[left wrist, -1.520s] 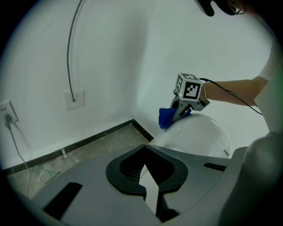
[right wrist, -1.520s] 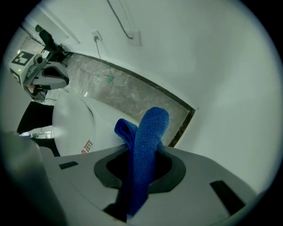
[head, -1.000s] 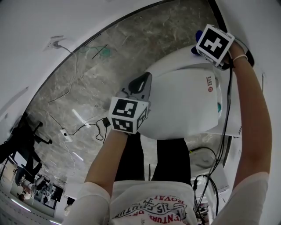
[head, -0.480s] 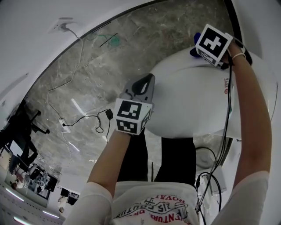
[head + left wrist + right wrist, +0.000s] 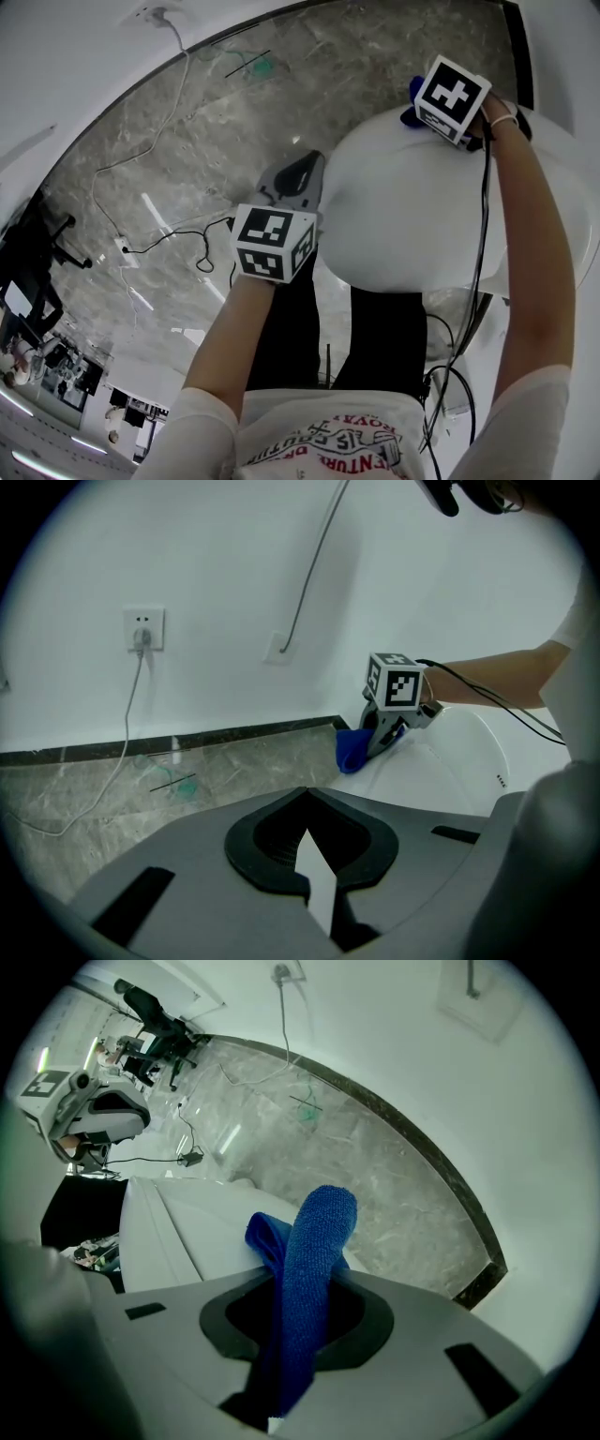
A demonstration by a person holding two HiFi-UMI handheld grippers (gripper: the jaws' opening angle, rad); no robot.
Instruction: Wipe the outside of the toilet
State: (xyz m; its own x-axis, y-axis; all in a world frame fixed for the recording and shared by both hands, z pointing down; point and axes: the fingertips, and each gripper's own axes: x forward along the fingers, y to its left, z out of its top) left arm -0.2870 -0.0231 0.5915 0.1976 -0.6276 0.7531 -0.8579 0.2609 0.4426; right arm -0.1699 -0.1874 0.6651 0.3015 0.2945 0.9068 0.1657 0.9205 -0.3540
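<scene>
The white toilet (image 5: 412, 216) lies just under the right gripper (image 5: 300, 1335), whose jaws clamp a blue cloth (image 5: 314, 1241) at its far edge, and just right of the empty left gripper (image 5: 309, 860), jaws nearly together.

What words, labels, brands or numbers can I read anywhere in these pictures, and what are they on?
None can be quoted.
Shirt print: upside-down lettering, too warped and blurred to read.
Toilet: tiny dark marks on its side, too small to read.
Left gripper and right gripper: their cubes carry black-and-white square patterns, not letters.
</scene>
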